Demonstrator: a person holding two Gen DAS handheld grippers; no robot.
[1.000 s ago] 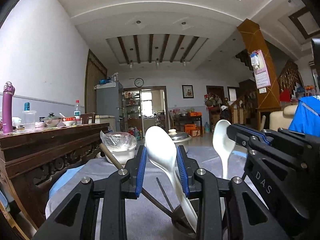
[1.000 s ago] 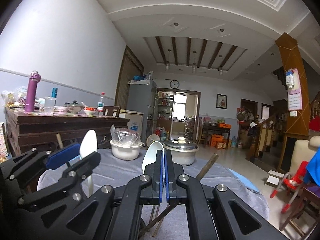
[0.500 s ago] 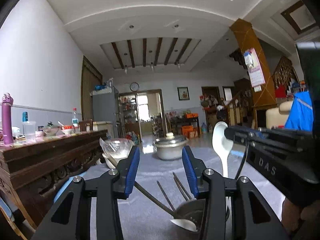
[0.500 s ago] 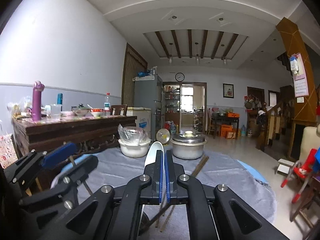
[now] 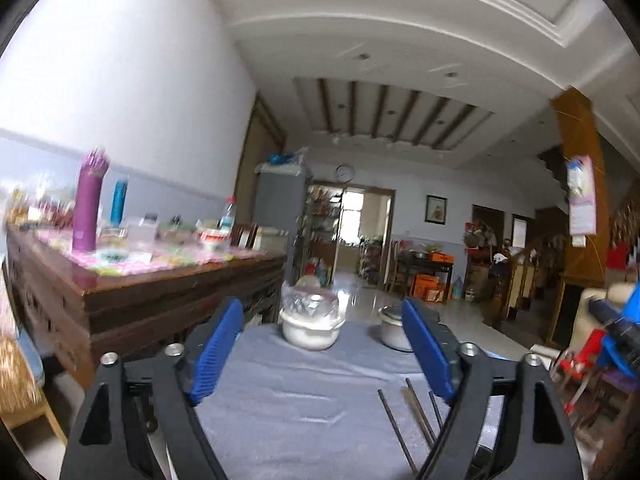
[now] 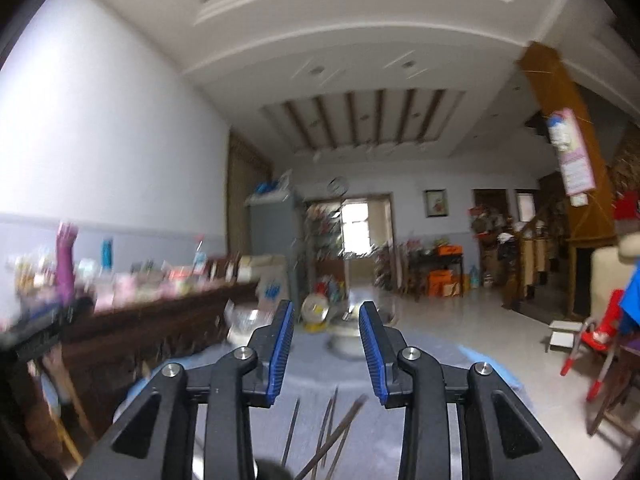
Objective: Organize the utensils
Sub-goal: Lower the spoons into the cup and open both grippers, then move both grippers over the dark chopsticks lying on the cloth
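Claws come first: the left claw (image 5: 320, 354) is spread wide with nothing between its blue pads (image 5: 216, 346), and the right claw (image 6: 326, 350) is likewise released and empty, though less widely parted. Both hang above the grey cloth of the worktop (image 5: 304, 396). Just below and ahead of each claw, dark chopsticks (image 5: 404, 424) stick up at a slant; in the right wrist view the same bunch of chopsticks (image 6: 328, 436) fans out from something at the bottom edge, probably a holder, too cut off to be sure. No spoon shows in either view.

Judging by this, the step in hand is fetching the next utensil. It would go best if one claw went at a time, so the two do not collide over the holder. Thin sticks call for a low, square pinch near the middle. Farther off stand a white bowl (image 5: 310, 330) under plastic wrap and a lidded steel pot (image 5: 394, 330), well apart from the claws and best left alone.
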